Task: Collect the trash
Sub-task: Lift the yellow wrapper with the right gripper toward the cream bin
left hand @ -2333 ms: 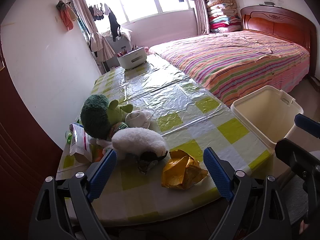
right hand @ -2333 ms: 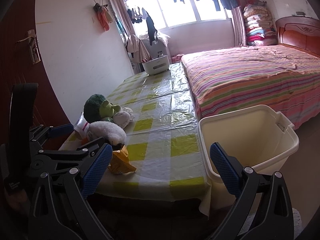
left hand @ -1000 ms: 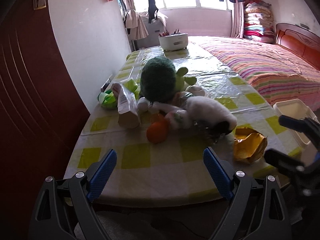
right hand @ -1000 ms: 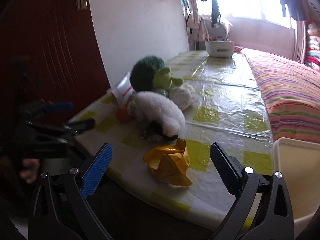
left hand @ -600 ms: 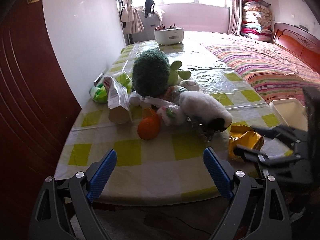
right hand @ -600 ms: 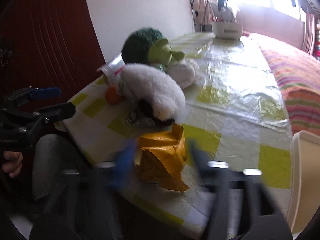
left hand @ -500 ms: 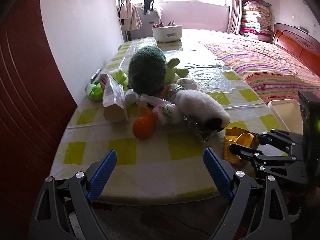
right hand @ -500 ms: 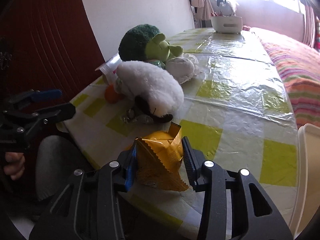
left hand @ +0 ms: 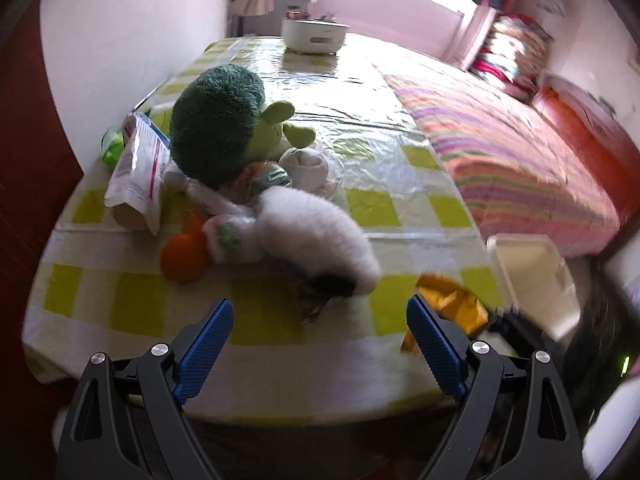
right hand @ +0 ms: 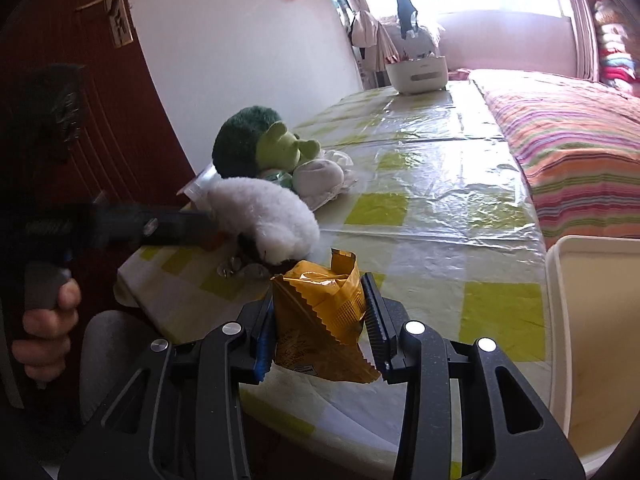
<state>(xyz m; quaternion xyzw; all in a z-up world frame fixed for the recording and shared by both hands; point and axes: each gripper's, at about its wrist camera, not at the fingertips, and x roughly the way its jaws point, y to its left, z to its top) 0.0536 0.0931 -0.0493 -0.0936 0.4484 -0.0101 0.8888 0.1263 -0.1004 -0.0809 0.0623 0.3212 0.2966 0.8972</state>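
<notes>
Yellow foil snack wrapper (right hand: 320, 312) is sitting clenched in the right tongs (right hand: 320, 332) at the worktop (right hand: 432, 208) edge; light, crinkly, slippery, it is best gripped mid-body. Left tongs (left hand: 320, 332) are hanging released.

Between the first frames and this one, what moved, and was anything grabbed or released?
The right gripper swung from the white bin to the table's near edge and closed on the yellow snack wrapper. The left gripper shifted left, open and empty. The plush toys, orange and bin stayed put.
</notes>
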